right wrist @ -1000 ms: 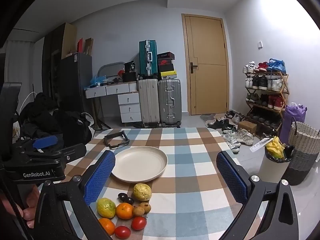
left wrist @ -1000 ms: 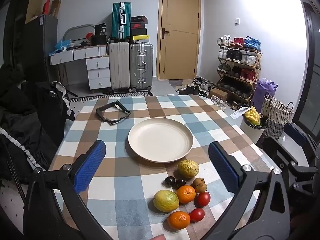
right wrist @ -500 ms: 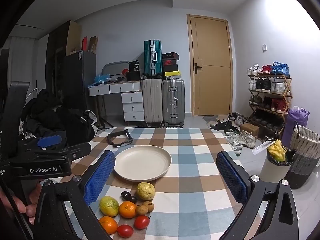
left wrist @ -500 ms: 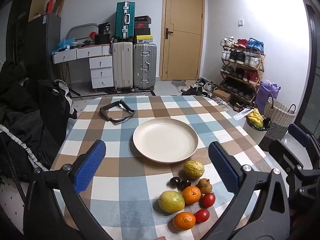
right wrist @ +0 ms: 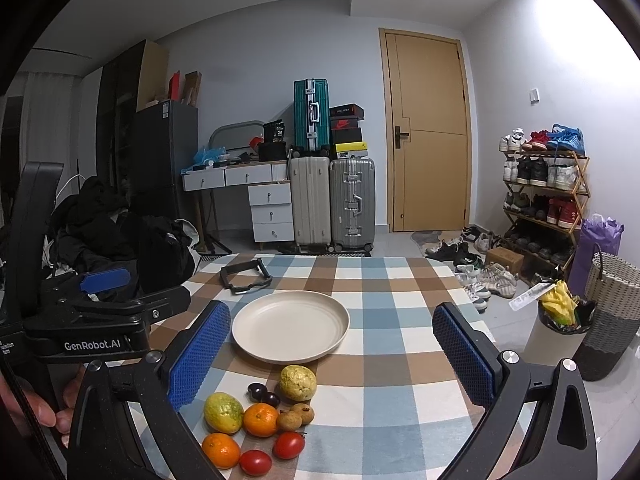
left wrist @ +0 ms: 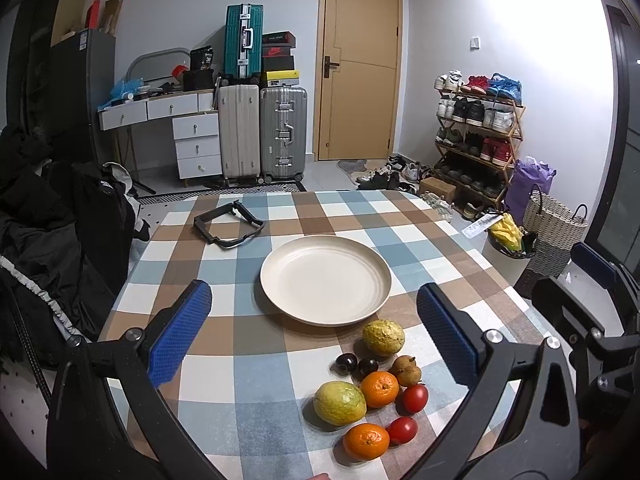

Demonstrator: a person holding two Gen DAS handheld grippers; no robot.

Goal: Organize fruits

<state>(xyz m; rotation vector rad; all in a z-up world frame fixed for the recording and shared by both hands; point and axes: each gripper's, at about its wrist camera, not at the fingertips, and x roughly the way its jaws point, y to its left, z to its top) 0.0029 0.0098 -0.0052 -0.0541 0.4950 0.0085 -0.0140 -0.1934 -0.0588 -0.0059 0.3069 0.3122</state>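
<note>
I hold both tools wide open, empty, above the worktop (left wrist: 224, 400): left tool (left wrist: 316, 336), right tool (right wrist: 332, 354). Fruits (left wrist: 372, 392) cluster at 6 o'clock of the plate (left wrist: 325, 280), prob. staged for loading. Plate bare. Small brown fruits hard to ID; near worktop edge cut off.

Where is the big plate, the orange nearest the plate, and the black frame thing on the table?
plate (left wrist: 325, 276), left wrist view, middle of its bare inside.
orange nearest the plate (left wrist: 379, 389), left wrist view, centre of its peel.
black frame (right wrist: 245, 277), right wrist view, on its near rim.
</note>
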